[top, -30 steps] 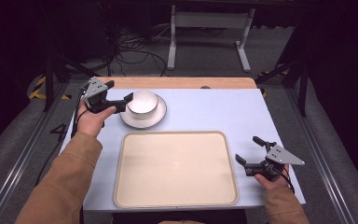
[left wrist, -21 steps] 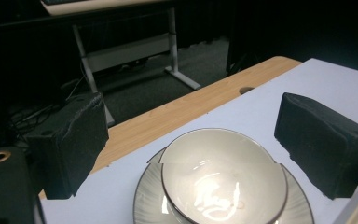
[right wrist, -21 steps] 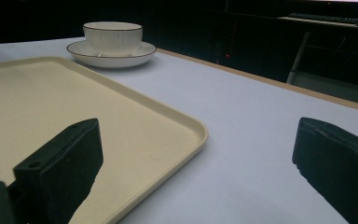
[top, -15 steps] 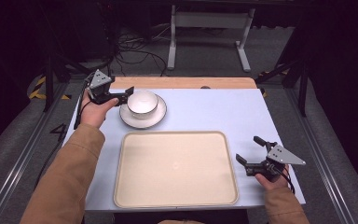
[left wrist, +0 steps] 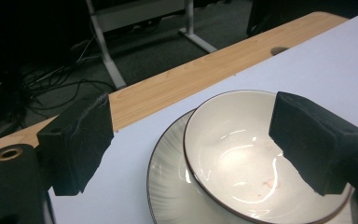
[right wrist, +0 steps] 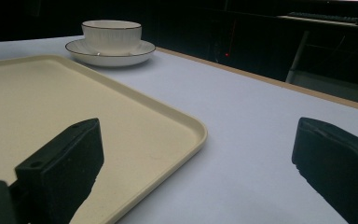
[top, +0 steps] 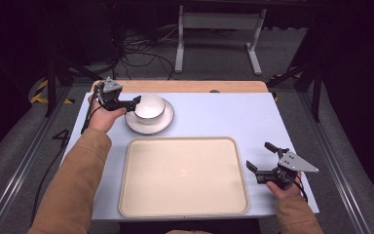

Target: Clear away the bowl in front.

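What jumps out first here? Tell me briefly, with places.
A white bowl sits on a saucer at the far left of the table, with the left gripper open right at the bowl's rim, one jaw over the inside of the bowl. A large empty cream tray lies at the near middle. The right gripper is open just past the tray's right edge.

One bowl (top: 149,106), one saucer (top: 137,125), one tray (top: 183,176), and two grippers on one table (top: 224,112).
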`<state>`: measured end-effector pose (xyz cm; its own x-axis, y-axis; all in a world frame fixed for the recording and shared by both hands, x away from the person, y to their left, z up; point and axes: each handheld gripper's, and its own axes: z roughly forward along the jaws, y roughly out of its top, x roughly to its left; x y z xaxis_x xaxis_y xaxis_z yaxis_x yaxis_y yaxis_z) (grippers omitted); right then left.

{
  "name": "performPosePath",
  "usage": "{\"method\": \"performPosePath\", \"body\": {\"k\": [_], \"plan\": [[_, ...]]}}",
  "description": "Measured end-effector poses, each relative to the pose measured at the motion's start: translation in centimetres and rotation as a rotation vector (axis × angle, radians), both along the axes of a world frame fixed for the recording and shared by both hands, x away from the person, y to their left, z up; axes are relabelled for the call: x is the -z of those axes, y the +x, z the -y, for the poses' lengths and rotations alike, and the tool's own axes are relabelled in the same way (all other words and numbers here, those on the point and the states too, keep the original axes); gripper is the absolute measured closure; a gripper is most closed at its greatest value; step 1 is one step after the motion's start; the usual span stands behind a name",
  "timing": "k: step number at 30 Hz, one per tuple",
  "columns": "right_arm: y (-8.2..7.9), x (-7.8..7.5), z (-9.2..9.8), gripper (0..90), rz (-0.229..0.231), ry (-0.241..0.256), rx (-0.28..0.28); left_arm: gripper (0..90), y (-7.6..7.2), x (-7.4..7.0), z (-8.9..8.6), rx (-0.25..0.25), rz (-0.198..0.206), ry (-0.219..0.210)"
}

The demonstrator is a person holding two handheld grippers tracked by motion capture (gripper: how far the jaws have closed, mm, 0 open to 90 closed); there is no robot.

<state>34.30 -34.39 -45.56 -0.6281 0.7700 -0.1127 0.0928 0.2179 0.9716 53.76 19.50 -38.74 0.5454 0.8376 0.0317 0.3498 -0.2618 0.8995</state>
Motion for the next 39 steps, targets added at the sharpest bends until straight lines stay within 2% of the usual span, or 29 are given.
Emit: {"method": "performPosePath", "body": {"k": [3,4,5,7,9,12,16,23,29,32,34,39], "plan": [[0.0,0.0,0.0,2.8,0.0,-0.002,0.0,18.8,0.3,0.3,0.2,-0.001,-0.025,0.011],[0.0,0.0,0.0,2.8,0.001,-0.003,0.0,20.5,0.4,0.4,0.3,0.001,-0.042,-0.003],[0.0,0.0,0.0,2.8,0.001,-0.003,0.0,23.0,0.6,0.5,0.3,0.004,-0.07,0.0],[0.0,0.0,0.0,3.1,0.001,-0.004,0.001,22.8,1.0,0.4,0.4,0.006,-0.146,0.036],[0.0,0.0,0.0,3.4,0.0,-0.004,0.001,24.3,1.2,0.2,0.6,-0.001,-0.195,0.057],[0.0,0.0,0.0,3.6,-0.001,-0.009,0.0,25.0,1.5,0.2,0.7,-0.019,-0.219,0.048],[0.0,0.0,-0.1,3.7,-0.001,-0.011,-0.001,25.5,1.9,0.4,0.9,-0.024,-0.268,0.082],[0.0,0.0,-0.2,3.8,-0.002,-0.016,0.001,25.8,2.5,1.2,0.9,-0.022,-0.309,0.095],[0.0,0.0,-0.2,4.0,-0.002,-0.018,0.002,20.7,3.1,2.3,0.9,-0.049,-0.372,0.062],[0.0,0.0,-0.2,4.0,-0.002,-0.021,0.002,20.1,3.3,2.7,1.0,-0.061,-0.364,0.07],[0.0,0.0,-0.2,4.0,-0.002,-0.025,0.001,21.5,3.3,2.9,1.3,-0.072,-0.373,0.07],[0.0,0.0,-0.2,4.1,-0.002,-0.025,0.0,27.4,3.4,3.2,1.5,-0.056,-0.381,0.088]]}}
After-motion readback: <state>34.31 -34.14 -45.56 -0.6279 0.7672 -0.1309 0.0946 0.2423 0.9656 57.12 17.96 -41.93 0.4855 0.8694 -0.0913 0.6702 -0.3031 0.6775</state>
